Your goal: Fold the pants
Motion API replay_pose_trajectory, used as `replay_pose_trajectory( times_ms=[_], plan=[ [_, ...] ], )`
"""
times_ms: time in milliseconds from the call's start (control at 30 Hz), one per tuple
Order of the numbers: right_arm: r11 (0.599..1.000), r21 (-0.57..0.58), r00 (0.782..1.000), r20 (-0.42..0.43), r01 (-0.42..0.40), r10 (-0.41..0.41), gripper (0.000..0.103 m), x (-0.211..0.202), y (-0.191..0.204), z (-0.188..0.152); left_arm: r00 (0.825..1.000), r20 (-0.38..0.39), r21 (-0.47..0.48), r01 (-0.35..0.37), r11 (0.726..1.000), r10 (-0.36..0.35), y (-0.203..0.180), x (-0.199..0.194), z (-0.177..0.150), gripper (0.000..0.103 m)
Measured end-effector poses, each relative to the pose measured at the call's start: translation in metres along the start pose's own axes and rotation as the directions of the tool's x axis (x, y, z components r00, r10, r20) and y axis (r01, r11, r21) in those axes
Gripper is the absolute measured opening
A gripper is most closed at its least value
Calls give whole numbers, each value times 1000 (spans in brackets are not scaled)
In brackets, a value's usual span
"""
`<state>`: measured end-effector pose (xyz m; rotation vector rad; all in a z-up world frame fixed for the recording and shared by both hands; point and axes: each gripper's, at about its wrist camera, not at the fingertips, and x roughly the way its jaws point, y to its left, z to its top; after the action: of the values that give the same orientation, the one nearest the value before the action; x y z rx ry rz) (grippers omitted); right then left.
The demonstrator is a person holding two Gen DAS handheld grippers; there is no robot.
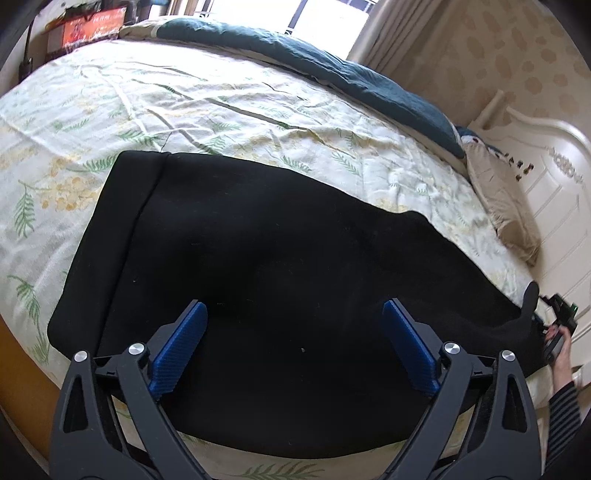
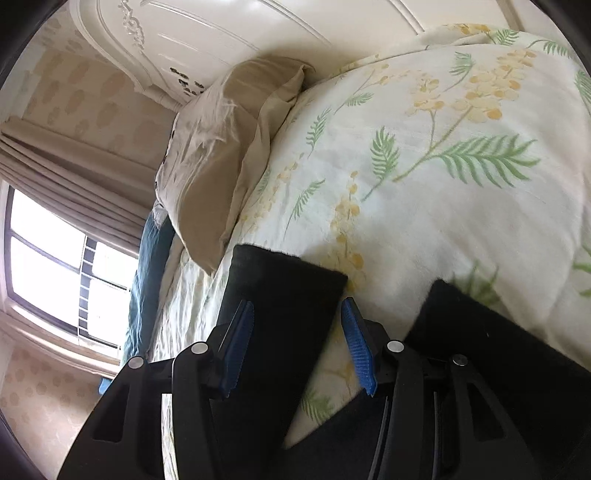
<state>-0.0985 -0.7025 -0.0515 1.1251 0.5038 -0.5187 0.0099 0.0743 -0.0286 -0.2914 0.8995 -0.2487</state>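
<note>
Black pants lie flat on the floral bed sheet, waistband at the left, legs running right. My left gripper is open, hovering just above the middle of the pants, empty. In the right wrist view my right gripper is open, its blue pads on either side of one pant leg end; the other leg end lies to the right. The right gripper also shows at the far right of the left wrist view, by the leg ends.
A dark teal quilt lies along the far side of the bed. A tan pillow rests by the white headboard. Window and curtains stand beyond. A wooden bed edge is at the near left.
</note>
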Motion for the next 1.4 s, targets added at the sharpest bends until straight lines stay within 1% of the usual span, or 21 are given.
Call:
replay_pose_trajectory(
  times_ms=[67,100,133,167,200,300,367,400,567,600,633,700,733,867,933,1000,1067,1100,1233,1300,1400],
  plan=[
    [1000,-14,1000,-4,15,-15,49,3,2,1,1000,1,3,-2,1000,2,0,0,0,96],
    [999,-27,1000,-8,24,-25,44,3,4,0,1000,2,-2,1,1000,-1,1,0,0,96],
    [999,-41,999,-14,35,-36,33,4,6,0,1000,2,-7,4,1000,-4,1,0,0,96],
    [998,-53,999,-33,41,-43,25,6,6,-1,1000,0,-16,11,1000,-11,2,1,0,96],
    [998,-52,998,-43,40,-42,10,7,5,-2,1000,-2,-23,16,1000,-16,3,1,0,96],
    [999,-36,1000,-5,-5,5,6,-7,2,-8,999,-7,-46,34,998,-34,7,0,2,96],
    [998,-18,998,18,-61,61,4,-23,1,-13,999,-9,-60,45,997,-46,8,0,3,96],
    [997,-17,997,25,-75,76,1,-28,2,-13,999,-10,-65,49,997,-50,9,-1,3,96],
    [986,-45,980,115,-160,164,1,-96,-1,-20,998,-11,-72,56,996,-57,10,-1,4,96],
    [985,-43,978,120,-167,171,1,-104,-4,-20,998,-9,-73,56,996,-57,10,-1,4,96],
    [984,-27,979,98,-178,180,1,-108,-10,-20,998,-8,-73,56,996,-57,10,-1,4,96],
    [978,9,977,50,-210,209,1,-102,-19,-20,998,-8,-70,55,996,-56,10,0,4,97],
    [979,12,979,43,-201,201,1,-98,-21,-19,998,-8,-71,56,996,-56,9,0,4,98],
    [986,16,985,-17,-169,169,10,-62,-12,-14,998,-16,-81,62,995,-64,10,1,6,99],
    [990,26,990,-38,-137,138,25,-44,-7,-12,997,-18,-99,72,992,-74,12,0,7,99],
    [995,48,994,-61,-90,93,30,-24,-4,-9,996,-17,-120,85,989,-88,15,0,7,99],
    [998,68,997,-73,-18,23,31,-11,-3,-7,995,-14,-141,96,985,-99,17,-1,7,99],
    [997,77,997,-74,-7,13,32,-8,-3,-7,995,-14,-149,99,984,-102,18,-1,8,99],
    [997,83,999,-51,-5,9,48,-1,3,-6,995,-17,-148,95,984,-98,17,-1,8,99],
    [997,77,999,-48,-3,6,53,5,6,-4,995,-19,-148,93,985,-96,16,0,8,100],
    [998,70,999,-44,4,-1,53,13,10,1,995,-17,-155,97,983,-101,17,0,8,100]
  ],
)
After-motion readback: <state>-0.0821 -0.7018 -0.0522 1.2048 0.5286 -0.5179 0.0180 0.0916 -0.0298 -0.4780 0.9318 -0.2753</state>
